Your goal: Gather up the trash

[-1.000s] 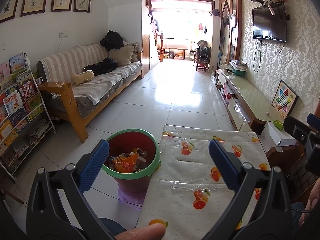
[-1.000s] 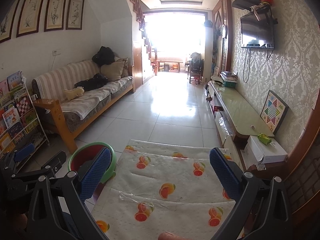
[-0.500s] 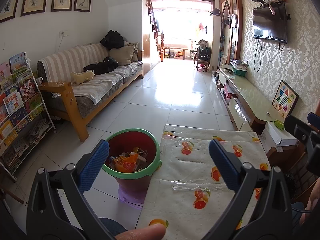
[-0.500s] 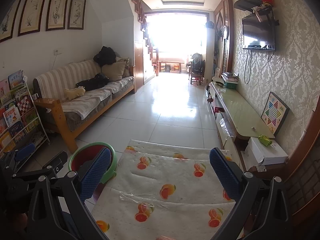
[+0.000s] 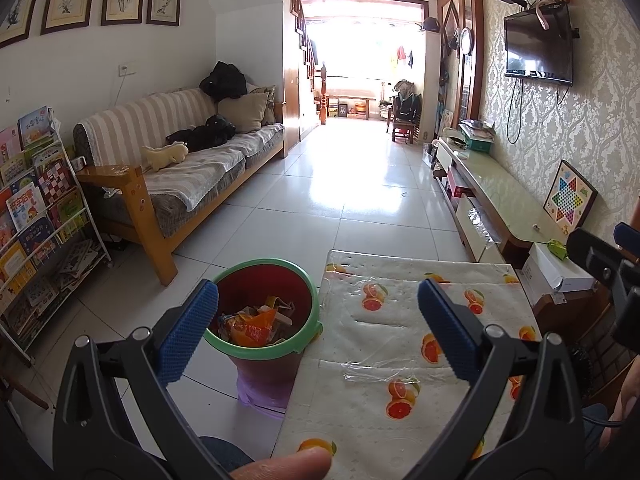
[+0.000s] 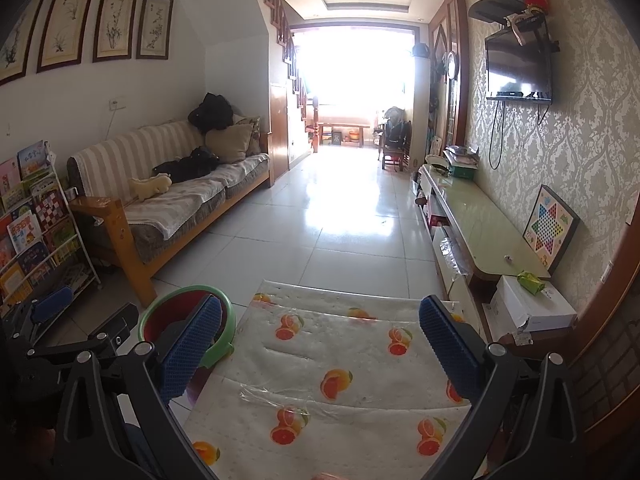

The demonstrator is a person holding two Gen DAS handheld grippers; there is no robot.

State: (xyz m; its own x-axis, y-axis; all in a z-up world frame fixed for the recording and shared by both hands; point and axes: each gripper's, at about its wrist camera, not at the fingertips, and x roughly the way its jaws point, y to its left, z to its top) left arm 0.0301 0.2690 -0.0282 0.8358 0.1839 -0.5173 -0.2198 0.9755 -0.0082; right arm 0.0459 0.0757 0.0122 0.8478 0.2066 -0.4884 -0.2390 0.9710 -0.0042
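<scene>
1. At the far left, a white wire book rack [image 5: 38, 216] stood against the wall, and a wooden-framed sofa [image 5: 188, 168] with a striped cover ran along it beyond.
2. On the tiled floor [image 5: 352, 200] just left of the table stood a red waste bin [image 5: 266, 316] with a green rim, its mouth open upward and close to the table edge, likely so trash could be dropped straight in; crumpled wrappers [image 5: 250, 324] already lay inside.
3. The left gripper [image 5: 318, 334] hung above the bin and table edge with its blue pads spread wide, holding nothing.
4. The table [image 6: 360, 344], under a fruit-print cloth with a clear cover, showed no loose trash, so the collecting looked about finished.
5. The right gripper [image 6: 318, 354] hovered over the table, jaws equally wide apart and empty.
6. At the right, a long low TV cabinet [image 6: 488, 232] followed the patterned wall, a Chinese checkers board [image 6: 550, 230] leaning at its near end.
</scene>
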